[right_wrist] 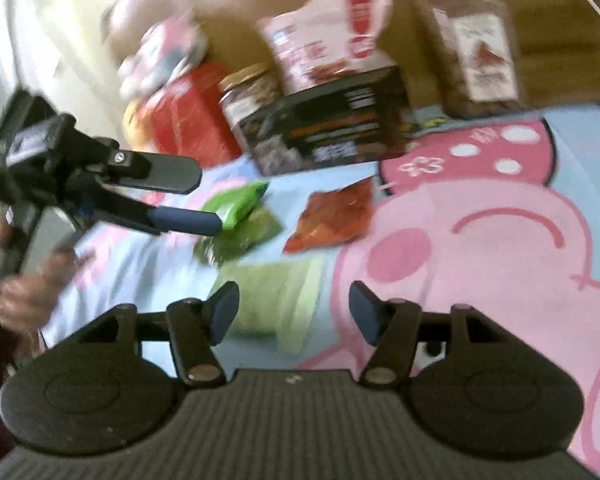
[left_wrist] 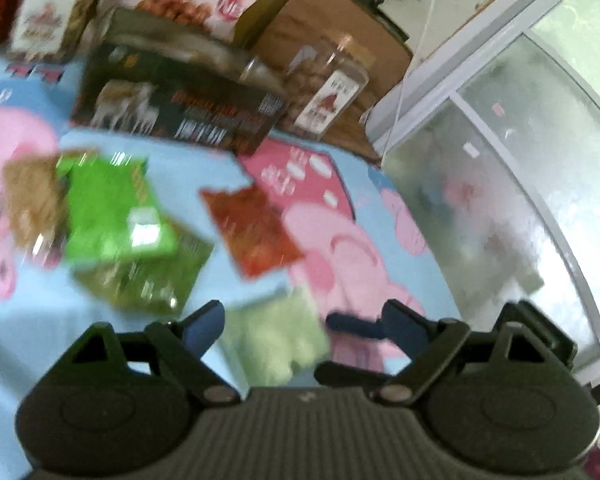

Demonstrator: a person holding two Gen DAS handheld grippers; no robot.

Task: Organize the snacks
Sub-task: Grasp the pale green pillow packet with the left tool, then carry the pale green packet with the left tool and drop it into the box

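Right wrist: right gripper (right_wrist: 294,306) open above pale green packet (right_wrist: 276,300)

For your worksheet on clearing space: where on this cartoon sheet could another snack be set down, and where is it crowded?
Free: the pink cartoon patch right of the red packet, in front of the clear jar. Crowded: the back row around the dark box, and the left, where the green packets overlap. A pale green packet lies just ahead of the right gripper.

We can read no text: print on the dark box (left_wrist: 172,100), the jar label (left_wrist: 328,106) and the pink-and-red bag (right_wrist: 328,32) at twelve o'clock is blurred.
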